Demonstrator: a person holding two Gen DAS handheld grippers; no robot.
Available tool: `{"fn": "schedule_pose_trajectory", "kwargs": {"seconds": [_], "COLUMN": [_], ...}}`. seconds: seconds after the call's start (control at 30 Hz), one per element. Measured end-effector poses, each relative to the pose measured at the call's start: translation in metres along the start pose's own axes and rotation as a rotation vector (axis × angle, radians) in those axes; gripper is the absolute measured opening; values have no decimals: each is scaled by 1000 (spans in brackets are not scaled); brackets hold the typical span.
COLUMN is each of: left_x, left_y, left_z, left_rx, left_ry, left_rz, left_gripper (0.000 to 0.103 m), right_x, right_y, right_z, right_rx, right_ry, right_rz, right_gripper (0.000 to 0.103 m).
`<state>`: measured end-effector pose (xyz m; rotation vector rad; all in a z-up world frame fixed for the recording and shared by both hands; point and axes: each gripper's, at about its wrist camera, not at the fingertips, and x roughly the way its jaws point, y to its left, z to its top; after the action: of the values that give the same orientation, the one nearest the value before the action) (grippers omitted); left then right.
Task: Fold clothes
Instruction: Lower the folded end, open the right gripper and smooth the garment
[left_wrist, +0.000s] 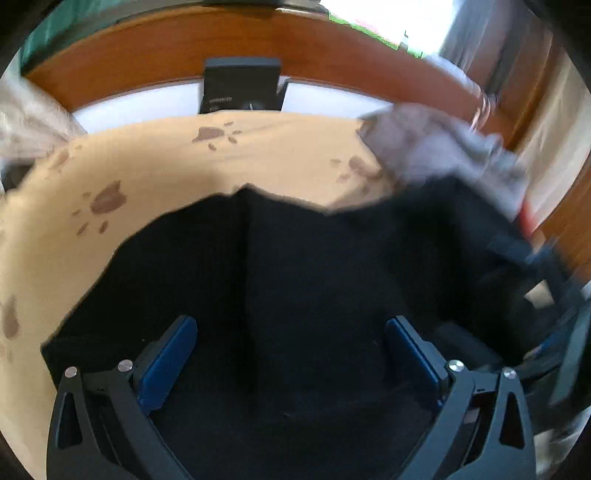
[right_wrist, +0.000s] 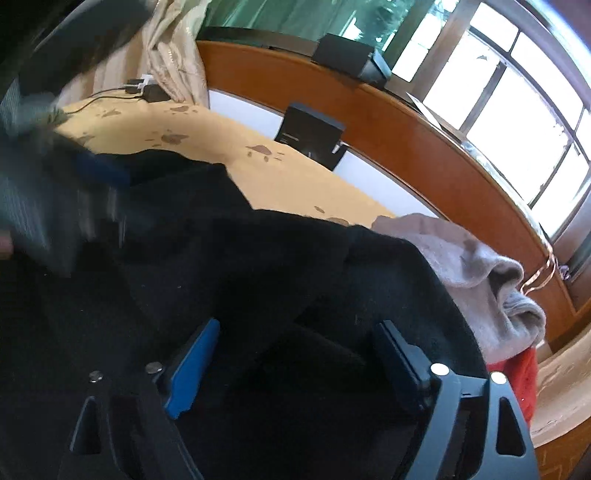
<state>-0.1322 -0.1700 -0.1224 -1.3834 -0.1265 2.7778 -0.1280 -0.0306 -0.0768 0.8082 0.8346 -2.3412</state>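
Note:
A black garment (left_wrist: 295, 280) lies spread on a tan sheet with brown paw prints (left_wrist: 155, 162). My left gripper (left_wrist: 291, 332) is open just above the black cloth, its blue pads wide apart with nothing between them. My right gripper (right_wrist: 295, 339) is also open over the same black garment (right_wrist: 258, 258), empty. The left gripper shows as a blurred dark shape with a blue pad in the right wrist view (right_wrist: 74, 192). A grey garment (left_wrist: 436, 151) lies crumpled past the black one on the right; it also shows in the right wrist view (right_wrist: 480, 266).
A wooden headboard (left_wrist: 147, 55) curves behind the bed. A black box (left_wrist: 242, 86) leans against it. A red cloth (right_wrist: 521, 380) lies under the grey garment. A charger and cable (right_wrist: 140, 88) lie at the bed's far left. Windows (right_wrist: 517, 110) are on the right.

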Motion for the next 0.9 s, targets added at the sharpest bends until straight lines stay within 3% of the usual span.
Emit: {"fn": "schedule_pose_trajectory", "kwargs": {"seconds": [0.03,0.13,0.2,0.3,0.37,0.43,0.5,0.6,0.77,0.9], "left_x": [0,-15,-32,-60,-64,-50,-28,-30,-42,-73], "left_y": [-3,5,6,-4,-14,-23,-24,-24,-26,-36], "left_z": [-2,0,-3,-15,-24,-33,-40,-39,-40,-47], "left_rx": [30,-28,-36,33,85,107,83,67,23,-28], "left_ry": [-8,-18,-66,-132,-122,-46,28,9,-6,-89], "left_rz": [15,-13,-23,14,41,22,16,29,41,7], "left_gripper": [102,102,102,102,102,102,103,103,103,103], "right_x": [-1,-14,-27,-53,-52,-37,-32,-27,-27,-28], "right_y": [-2,1,0,1,4,8,-3,-16,-14,-16], "right_z": [-2,-3,1,-8,-19,-34,-44,-49,-47,-49], "right_rx": [6,1,9,22,32,49,153,254,250,263], "right_ry": [3,-10,-47,-75,-22,60,62,93,103,103], "right_rz": [7,-17,-40,-26,-1,42,90,158,153,169], "right_gripper": [90,90,91,91,91,91,94,102,102,102]}}
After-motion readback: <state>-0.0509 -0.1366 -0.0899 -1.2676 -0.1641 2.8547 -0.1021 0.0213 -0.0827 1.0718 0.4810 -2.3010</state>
